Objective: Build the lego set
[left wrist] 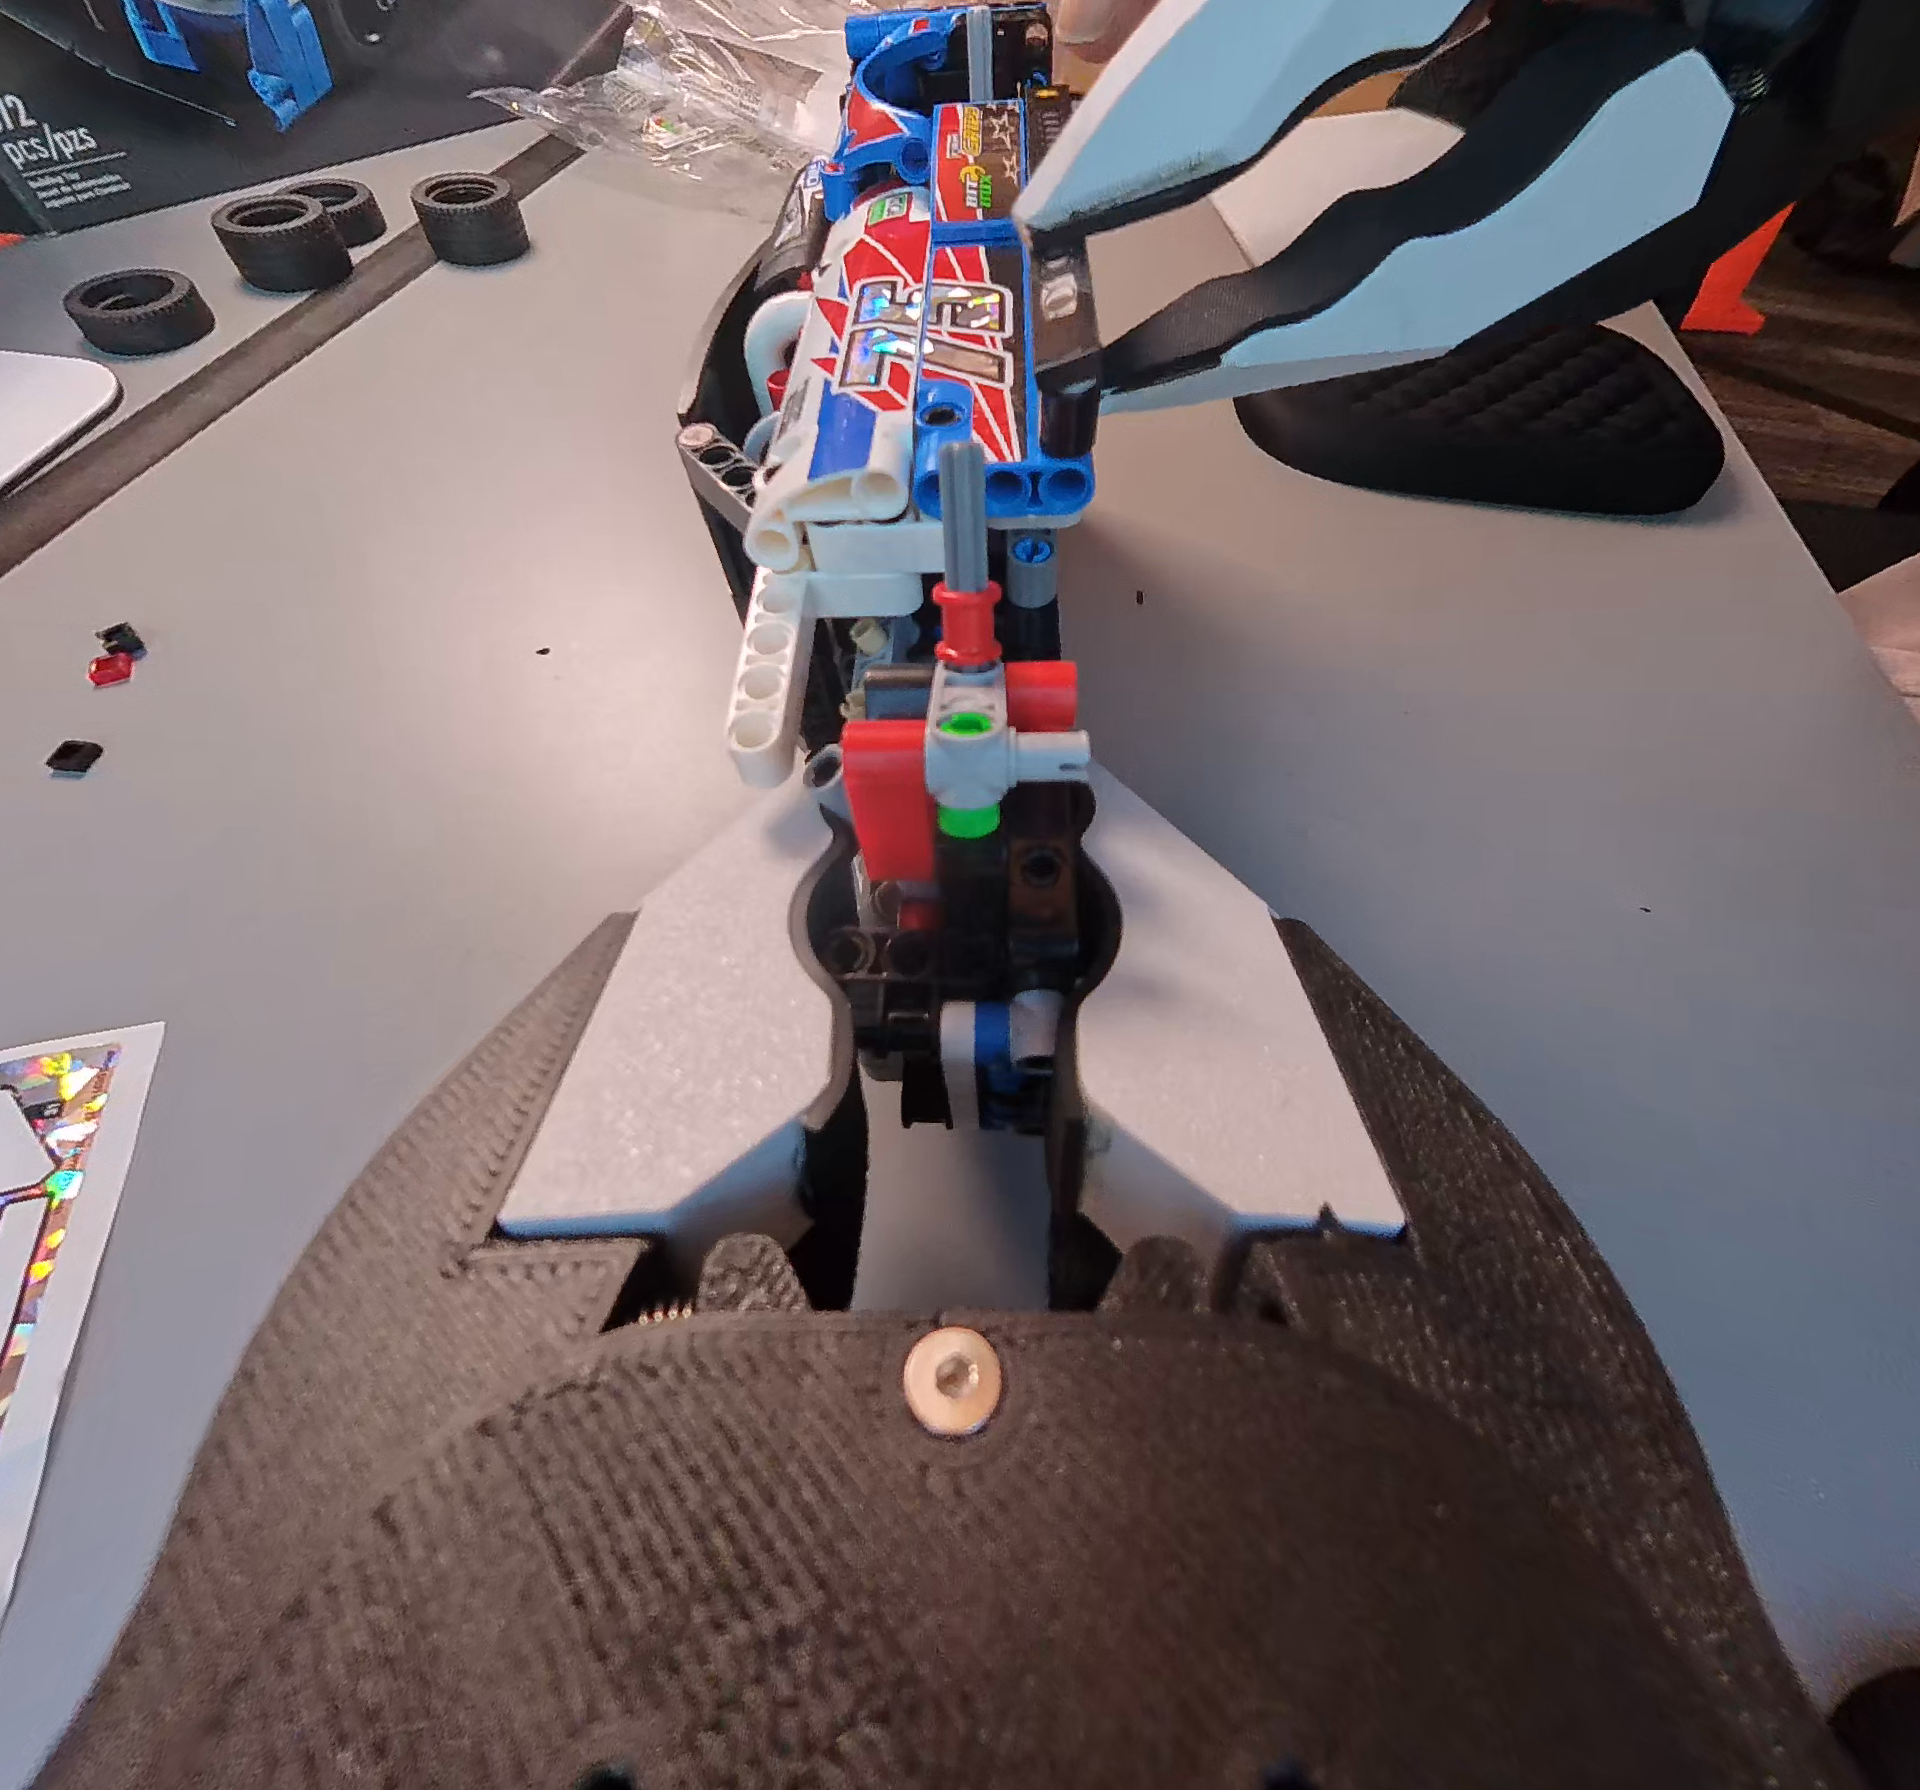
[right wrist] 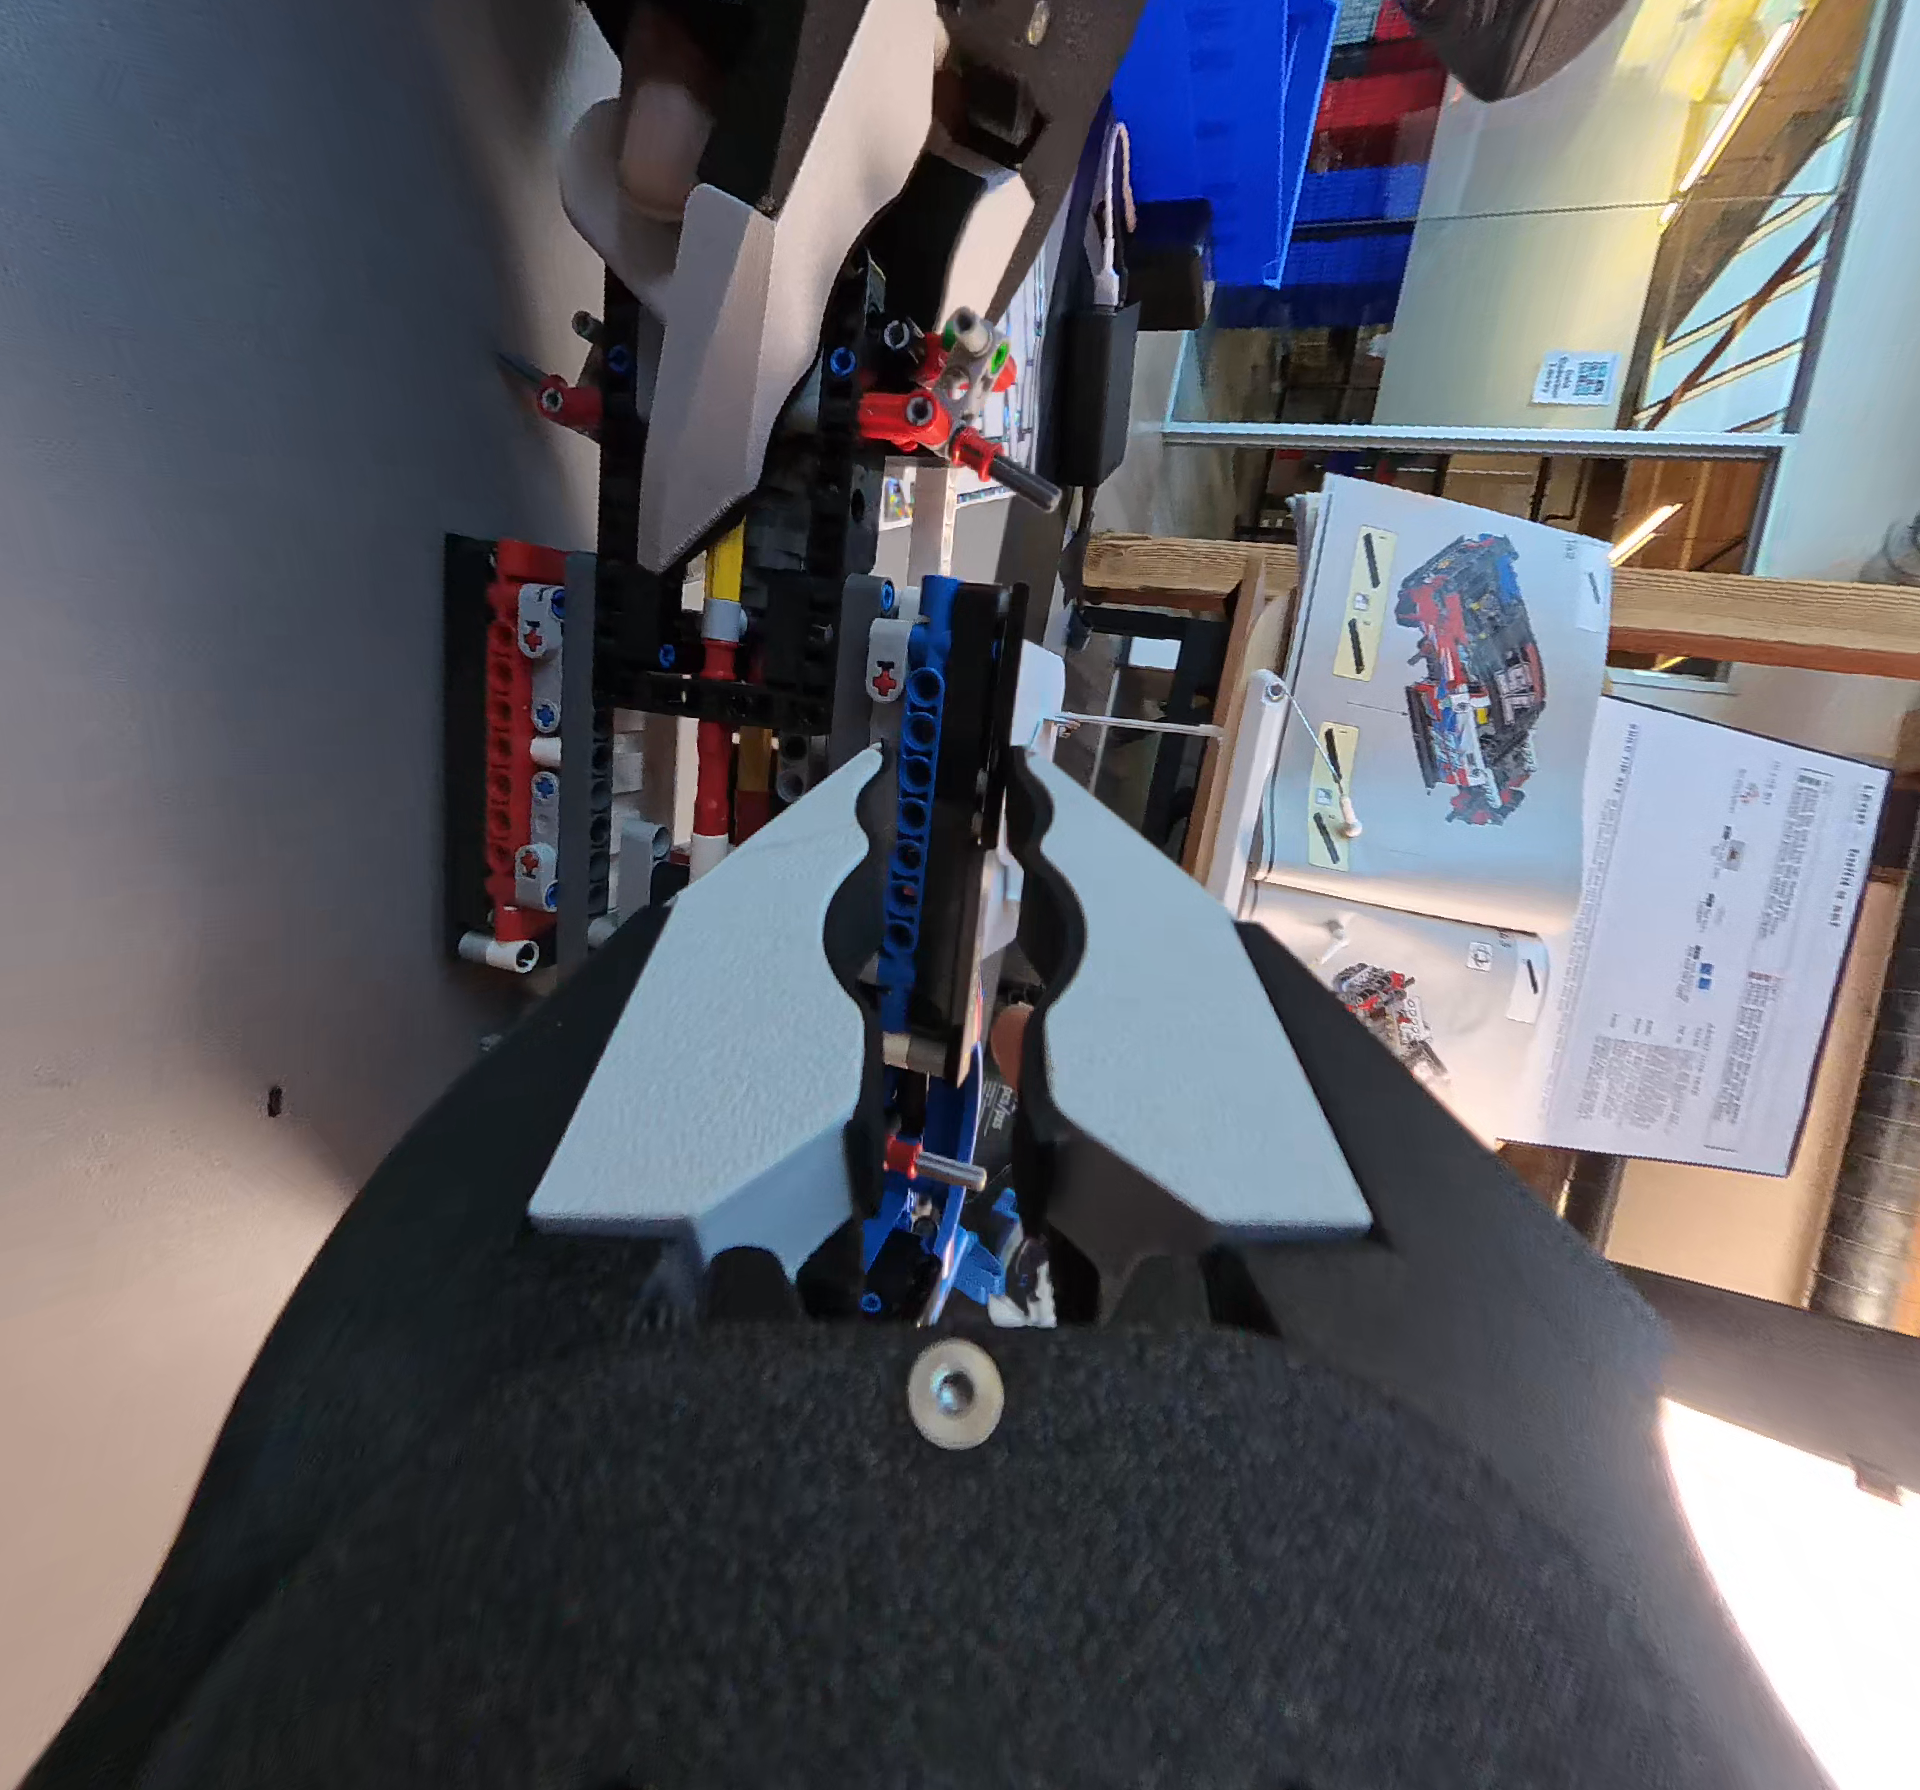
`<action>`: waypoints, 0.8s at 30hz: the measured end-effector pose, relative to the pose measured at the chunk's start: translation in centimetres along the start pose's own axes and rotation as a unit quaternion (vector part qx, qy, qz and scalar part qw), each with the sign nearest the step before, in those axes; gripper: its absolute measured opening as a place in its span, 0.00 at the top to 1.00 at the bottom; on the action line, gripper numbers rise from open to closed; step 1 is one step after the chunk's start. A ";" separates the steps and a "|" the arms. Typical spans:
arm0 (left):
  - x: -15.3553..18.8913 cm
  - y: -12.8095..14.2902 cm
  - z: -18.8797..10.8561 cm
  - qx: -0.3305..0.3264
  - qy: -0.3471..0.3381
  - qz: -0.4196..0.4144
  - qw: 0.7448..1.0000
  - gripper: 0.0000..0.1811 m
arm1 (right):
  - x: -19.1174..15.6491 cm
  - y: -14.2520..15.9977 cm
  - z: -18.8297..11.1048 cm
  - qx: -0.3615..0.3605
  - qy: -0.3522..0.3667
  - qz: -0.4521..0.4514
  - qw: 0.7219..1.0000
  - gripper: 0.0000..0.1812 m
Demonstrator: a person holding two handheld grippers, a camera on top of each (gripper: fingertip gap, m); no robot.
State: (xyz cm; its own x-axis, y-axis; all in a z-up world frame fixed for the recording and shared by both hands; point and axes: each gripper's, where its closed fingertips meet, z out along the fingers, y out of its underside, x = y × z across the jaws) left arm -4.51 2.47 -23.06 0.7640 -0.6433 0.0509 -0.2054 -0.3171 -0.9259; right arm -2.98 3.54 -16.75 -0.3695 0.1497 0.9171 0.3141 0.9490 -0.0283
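The left gripper is clenched on the near end of the partly built lego car, its two grey fingers pressed against the black and red beams of the chassis on either side. The car is held on its side above the grey table, with the stickered blue, red and white side panel facing up and a grey axle with a red bushing standing up near the grip. The right gripper comes in from the upper right of the left wrist view and is clamped across the car's edge: in its own view the fingers close on a blue studless beam with a black panel against it. Beyond that grip, the exposed underside shows red, grey and black beams and a yellow axle. Four loose black tyres lie on the table at the far left, just in front of the set's box, with clear plastic bags beside it. A holographic sticker sheet lies at the left edge, and a few small red and black pieces sit well apart from the car. An open instruction booklet stands propped at the right of the right wrist view.
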 end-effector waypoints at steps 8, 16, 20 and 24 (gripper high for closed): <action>0.0 0.0 0.0 -0.001 0.001 -0.002 1.000 0.82 | 0.0 0.0 0.0 -0.007 0.055 -0.027 0.998 0.90; 0.0 0.0 0.0 -0.002 -0.002 -0.002 1.000 0.82 | 0.0 0.1 0.0 -0.021 0.070 -0.031 0.997 0.91; 0.1 0.0 0.1 -0.004 -0.007 0.009 1.000 0.82 | -0.1 0.0 -0.2 -0.024 0.070 -0.013 0.997 0.91; 0.2 0.0 0.1 -0.007 -0.011 0.019 1.000 0.82 | -0.2 0.0 -0.2 -0.025 0.058 0.009 0.998 0.91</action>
State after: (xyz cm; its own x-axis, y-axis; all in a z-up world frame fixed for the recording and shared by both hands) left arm -4.34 2.37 -23.12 0.7692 -0.6390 0.0077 -0.2421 -0.3025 -0.9219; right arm -2.73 3.42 -16.83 -0.2601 0.1314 0.9566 0.3649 0.9306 -0.0286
